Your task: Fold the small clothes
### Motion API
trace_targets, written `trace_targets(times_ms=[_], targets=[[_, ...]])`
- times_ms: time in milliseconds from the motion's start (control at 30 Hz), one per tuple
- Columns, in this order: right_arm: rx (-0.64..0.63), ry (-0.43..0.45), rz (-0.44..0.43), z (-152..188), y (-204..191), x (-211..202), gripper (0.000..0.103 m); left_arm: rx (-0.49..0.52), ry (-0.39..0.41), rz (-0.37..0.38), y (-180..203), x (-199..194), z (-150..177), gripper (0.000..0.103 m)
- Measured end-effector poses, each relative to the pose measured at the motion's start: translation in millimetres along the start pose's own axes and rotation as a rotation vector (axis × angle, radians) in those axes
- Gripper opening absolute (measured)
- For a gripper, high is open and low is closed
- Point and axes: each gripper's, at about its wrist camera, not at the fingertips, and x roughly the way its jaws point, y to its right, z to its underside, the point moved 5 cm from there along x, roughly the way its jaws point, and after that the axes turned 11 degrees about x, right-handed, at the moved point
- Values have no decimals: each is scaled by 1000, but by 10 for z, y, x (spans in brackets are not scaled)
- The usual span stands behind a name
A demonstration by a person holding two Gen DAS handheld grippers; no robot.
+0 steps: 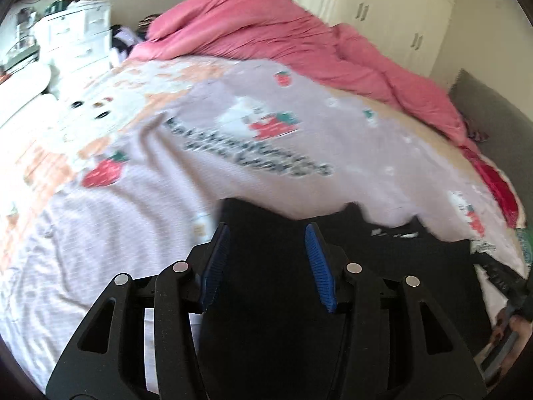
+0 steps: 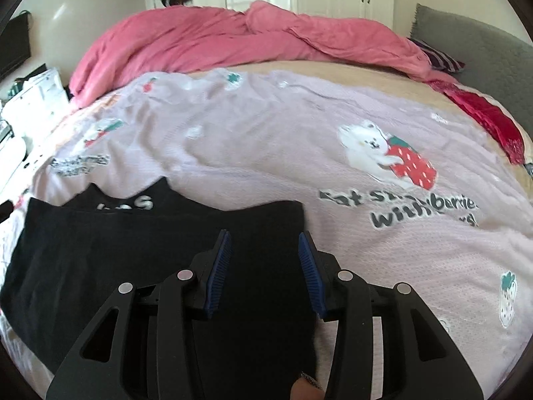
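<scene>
- While the left gripper (image 1: 268, 263) hovers with fingers spread and empty over the black garment (image 1: 276, 300) on the bedsheet (image 1: 100, 250), seat both pads on one edge (view blurred).
- Right view: right gripper (image 2: 265, 268), released, sits above the garment's right portion; open sheet lies rightward, pink duvet (image 2: 200, 43) well beyond.

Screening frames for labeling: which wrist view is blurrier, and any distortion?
Left wrist: heavy motion smear on the pink printed sheet, its lettering unreadable, while the left gripper stays sharp. Right wrist: milder blur, print text on the sheet mostly legible, black garment edges fairly crisp. Both: strong fisheye curvature, dark corner vignette.
</scene>
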Motion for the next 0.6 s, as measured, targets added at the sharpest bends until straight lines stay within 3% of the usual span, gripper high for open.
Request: trace_targets(times_ms=[133, 300, 367, 433, 600], targets=[[88, -39, -12, 23, 159, 117, 46, -64, -66, 28, -207, 195, 124, 39], [146, -99, -43, 61, 216, 286, 45, -47, -121, 47, -190, 377, 221, 39], [136, -112, -58, 88, 185, 317, 25, -42, -116, 62, -150, 413, 225, 17], [124, -86, -55, 92, 144, 264, 11, -29, -109, 61, -116, 426, 218, 9], [121, 18, -59, -48, 154, 58, 7, -15, -24, 59, -97, 248, 78, 3]])
